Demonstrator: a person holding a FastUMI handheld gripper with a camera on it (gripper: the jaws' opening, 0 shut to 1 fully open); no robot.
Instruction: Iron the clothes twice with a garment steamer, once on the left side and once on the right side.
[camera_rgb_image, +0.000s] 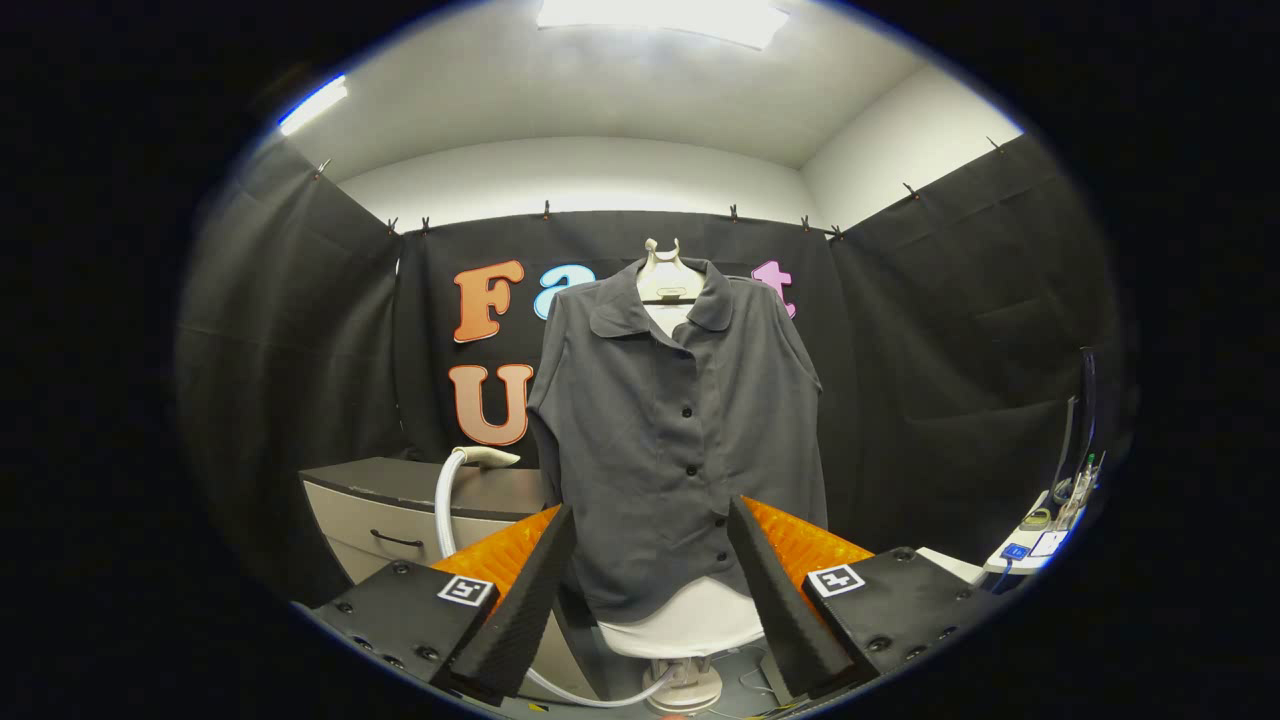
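Our hand-held gripper (650, 590) stands wide apart and holds nothing. The steamer head (490, 457) rests on the top of the cabinet (400, 500), ahead and off to our left, its hose (445, 510) dropping down the cabinet's front edge. The shirt (680, 440) hangs upright straight beyond our fingers. We judge the reach goes left first.

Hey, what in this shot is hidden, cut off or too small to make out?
- White steamer base, gripper view: top hidden by the hanging grey button-up shirt.
- White steamer hose: lower run hidden behind the open gripper fingers.
- Small items on the white side table: too small to identify.
- Grey drawer cabinet: bottom covered by the gripper body.
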